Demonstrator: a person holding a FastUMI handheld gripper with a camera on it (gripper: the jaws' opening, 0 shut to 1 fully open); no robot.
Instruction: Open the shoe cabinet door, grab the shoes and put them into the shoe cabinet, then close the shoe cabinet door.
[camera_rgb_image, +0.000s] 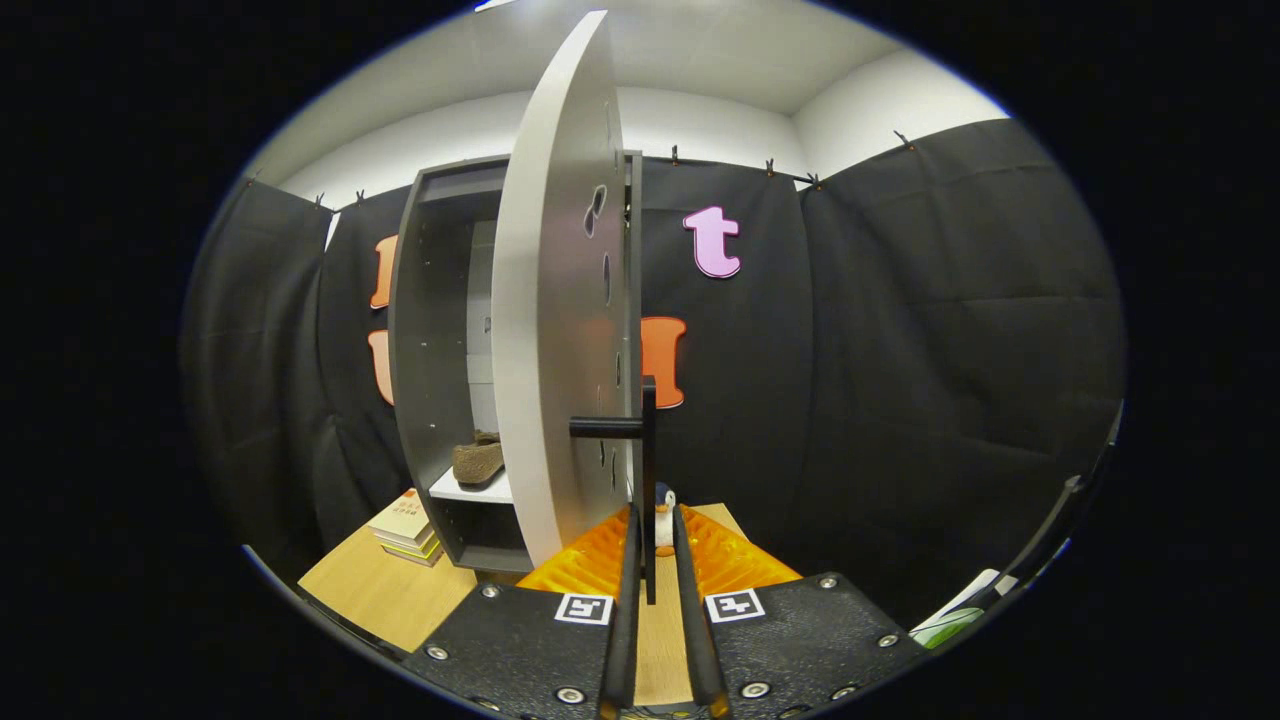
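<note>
1. Grey panels form the shoe cabinet (440, 330), which stands upright on the tabletop (385, 590) at about 11 o'clock from the jaws.
2. Its pale cabinet door (545, 330) is swung open, seen nearly edge-on, rising at 12 o'clock just ahead of the gripper (652, 540).
3. A dark handle (648, 470) juts from the door: a short horizontal stem meeting a vertical bar.
4. The vertical bar runs down into the narrow gap between the jaws; the jaws stand close together on either side of it, and I cannot tell whether both press on it.
5. A brown shoe (478, 462) lies on a white shelf (475, 490) inside the cabinet, at 10 o'clock from the fingertips and behind the door's edge.
6. A stack of books (405, 525) rests on the tabletop just beside the cabinet's lower left corner, at about 10 o'clock and nearer than the shoe.
7. A small penguin figure (664, 515) stands just beyond the fingertips at 12 o'clock, right beside the bar's lower part.
8. Black cloth (900, 350) hangs as the booth wall behind the cabinet, from 9 o'clock round to 3 o'clock.
9. A green-and-white object (950, 620) lies at about 4 o'clock, too cut off to identify.
</note>
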